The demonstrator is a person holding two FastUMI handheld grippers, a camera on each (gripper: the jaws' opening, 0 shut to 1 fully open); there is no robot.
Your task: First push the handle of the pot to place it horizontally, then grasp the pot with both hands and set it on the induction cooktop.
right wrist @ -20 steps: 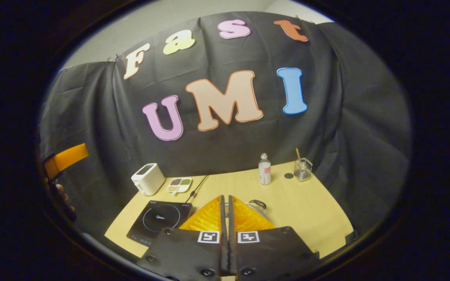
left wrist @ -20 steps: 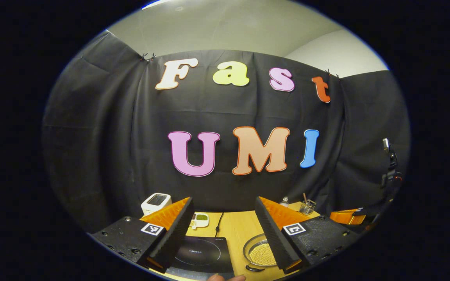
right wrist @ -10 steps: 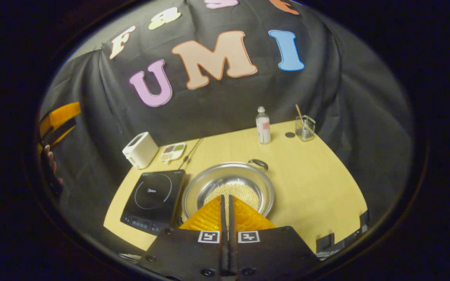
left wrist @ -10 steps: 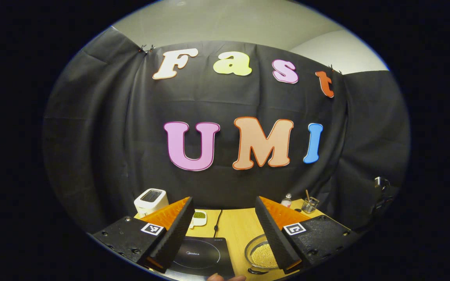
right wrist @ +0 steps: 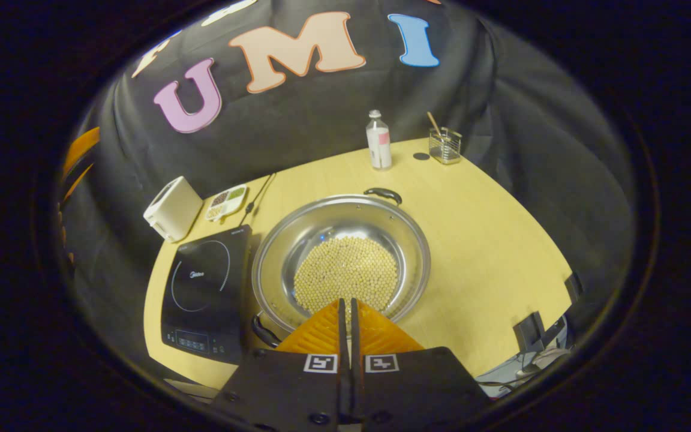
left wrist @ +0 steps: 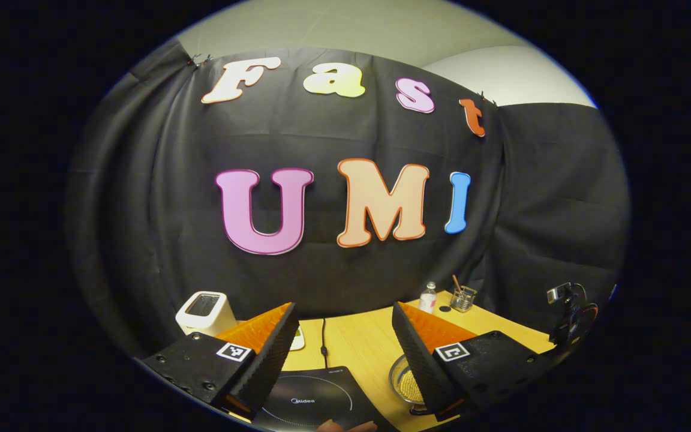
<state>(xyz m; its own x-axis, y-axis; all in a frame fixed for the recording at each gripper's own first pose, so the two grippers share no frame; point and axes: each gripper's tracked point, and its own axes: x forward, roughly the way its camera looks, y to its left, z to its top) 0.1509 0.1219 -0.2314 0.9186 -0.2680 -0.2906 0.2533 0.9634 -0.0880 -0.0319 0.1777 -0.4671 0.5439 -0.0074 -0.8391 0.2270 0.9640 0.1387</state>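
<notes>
Hovering above the near rim of the pot (right wrist: pixel 341 252), the right gripper (right wrist: pixel 345 309) has its fingers clenched together on nothing. The pot, holding pale beans, sits on the counter (right wrist: pixel 489 240) just beside the induction cooktop (right wrist: pixel 207 291), one handle (right wrist: pixel 382 194) on its far side and another at its near left. The left gripper (left wrist: pixel 342 342) is released, fingers spread wide, high above the cooktop and pot.

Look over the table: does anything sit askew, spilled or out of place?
No spill. The pot sits askew: its two handles lie on a diagonal, one toward the back wall, the other toward the near edge. It stands on the table beside the induction cooktop, its beads inside.
</notes>
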